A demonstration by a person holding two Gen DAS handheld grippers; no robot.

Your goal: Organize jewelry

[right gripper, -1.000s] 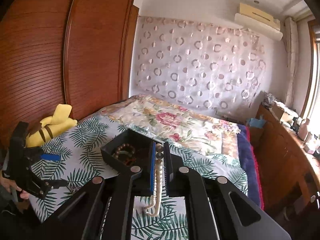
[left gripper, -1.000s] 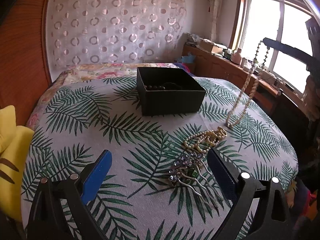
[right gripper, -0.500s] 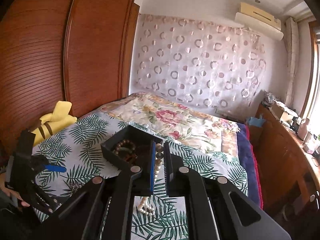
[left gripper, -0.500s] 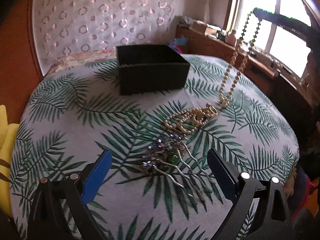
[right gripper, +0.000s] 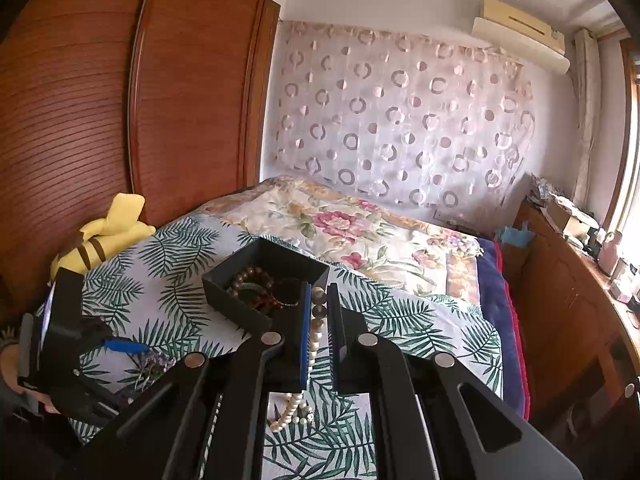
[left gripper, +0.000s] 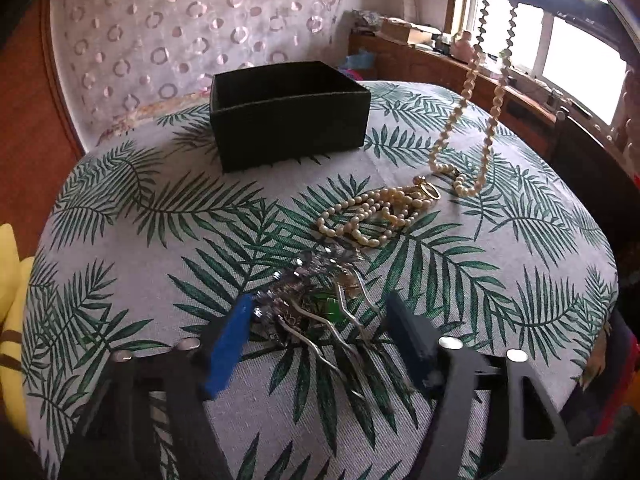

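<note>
A jewelled hair comb [left gripper: 312,300] with silver prongs lies on the leaf-print cloth [left gripper: 140,208]. My left gripper [left gripper: 320,316] straddles it with its jaws closing, and the pads do not clamp it on both sides. A heap of pearl strands [left gripper: 372,212] lies just beyond. My right gripper [right gripper: 318,308] is shut on a long pearl necklace [right gripper: 316,344], which hangs down with its lower end [left gripper: 460,176] resting on the cloth. Further back stands the open black box [left gripper: 288,120], where brown bead bracelets [right gripper: 252,280] show.
A yellow plush toy [right gripper: 104,236] lies at the cloth's left edge by the wooden wardrobe [right gripper: 80,120]. A flowered quilt [right gripper: 340,224] spreads behind the box. A wooden sideboard [left gripper: 440,64] with clutter runs under the window on the right.
My left gripper has dropped forward onto the hair comb and its jaws have narrowed from wide apart to either side of it. The right gripper keeps holding the necklace in place.
</note>
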